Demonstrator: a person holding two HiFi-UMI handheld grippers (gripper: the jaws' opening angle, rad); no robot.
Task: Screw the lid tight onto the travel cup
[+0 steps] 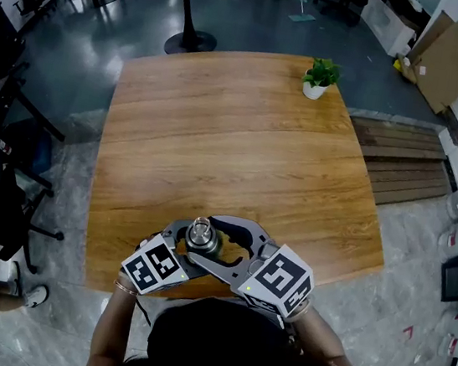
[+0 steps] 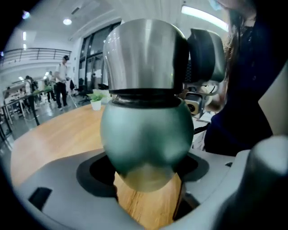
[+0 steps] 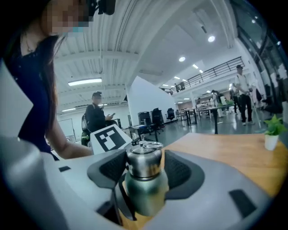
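**Travel cup clamped by both grippers at the table's near edge**

The travel cup (image 1: 202, 238) is seen upright. The near edge of the table (image 1: 219, 134) lies just behind the cup on the person's side. Bare wood is left open beyond the cup and to both sides of it. A potted plant (image 1: 318, 77) is set well beyond the cup, at the far edge.

The left gripper (image 2: 146, 170) is closed narrow around the cup's green body, which is pressed by a pad on each side. The right gripper (image 3: 145, 168) is closed on the steel lid (image 3: 144, 162), just above the body.

In the head view the cup's body and base are covered by both grippers, and only the lid top is shown. In the left gripper view the cup's bottom is blurred, so contact with the table cannot be told. A dark seam is seen between lid and body, but how far the lid is screwed down cannot be made out.
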